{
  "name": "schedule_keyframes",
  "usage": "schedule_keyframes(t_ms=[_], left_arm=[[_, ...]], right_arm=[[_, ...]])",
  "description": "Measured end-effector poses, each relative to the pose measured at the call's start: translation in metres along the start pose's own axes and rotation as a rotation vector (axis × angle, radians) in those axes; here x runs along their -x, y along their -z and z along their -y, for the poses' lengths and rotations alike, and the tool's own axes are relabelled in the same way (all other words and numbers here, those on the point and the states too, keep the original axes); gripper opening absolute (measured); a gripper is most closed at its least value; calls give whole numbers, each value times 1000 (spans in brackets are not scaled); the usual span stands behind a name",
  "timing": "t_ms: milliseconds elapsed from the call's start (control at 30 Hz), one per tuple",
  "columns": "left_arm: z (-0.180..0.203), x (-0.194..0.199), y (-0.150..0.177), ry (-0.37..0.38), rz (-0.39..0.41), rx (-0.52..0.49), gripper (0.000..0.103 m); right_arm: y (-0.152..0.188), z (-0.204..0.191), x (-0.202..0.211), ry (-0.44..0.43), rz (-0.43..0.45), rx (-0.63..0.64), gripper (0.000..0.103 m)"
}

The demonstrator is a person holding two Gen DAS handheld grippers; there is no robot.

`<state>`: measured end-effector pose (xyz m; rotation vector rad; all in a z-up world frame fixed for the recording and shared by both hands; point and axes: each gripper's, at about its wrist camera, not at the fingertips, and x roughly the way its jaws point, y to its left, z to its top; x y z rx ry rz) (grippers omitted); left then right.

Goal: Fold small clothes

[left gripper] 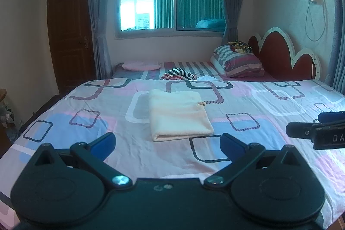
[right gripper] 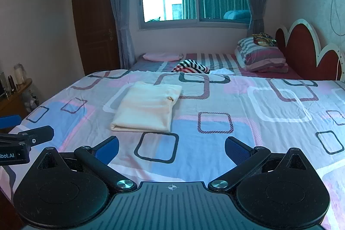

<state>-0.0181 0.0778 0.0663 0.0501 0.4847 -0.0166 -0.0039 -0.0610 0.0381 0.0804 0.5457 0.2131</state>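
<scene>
A cream garment [left gripper: 179, 114] lies folded into a neat rectangle on the patterned bedsheet [left gripper: 248, 105]; it also shows in the right wrist view [right gripper: 146, 108]. My left gripper [left gripper: 167, 146] is open and empty, held just short of the garment's near edge. My right gripper [right gripper: 171, 149] is open and empty, to the right of the garment and nearer than it. The right gripper shows at the right edge of the left wrist view [left gripper: 301, 124], and the left gripper at the left edge of the right wrist view [right gripper: 28, 128].
A striped crumpled cloth [left gripper: 180, 74] and a pink folded cloth [left gripper: 140, 66] lie on the far bed. Striped pillows [left gripper: 237, 60] rest against the red headboard [left gripper: 278, 53]. A wooden door [left gripper: 69, 36] and a side shelf [right gripper: 15, 92] stand at the left.
</scene>
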Motion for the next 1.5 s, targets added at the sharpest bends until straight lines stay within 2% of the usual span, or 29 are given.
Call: schedule_keyframes(t_ms=[1167, 1500], left_arm=[[1, 2, 2, -2, 18, -18, 102], [-6, 7, -2, -13, 66, 33, 102]], right_arm=[[3, 1, 3, -9, 1, 9, 103], [3, 2, 4, -13, 5, 13, 103]])
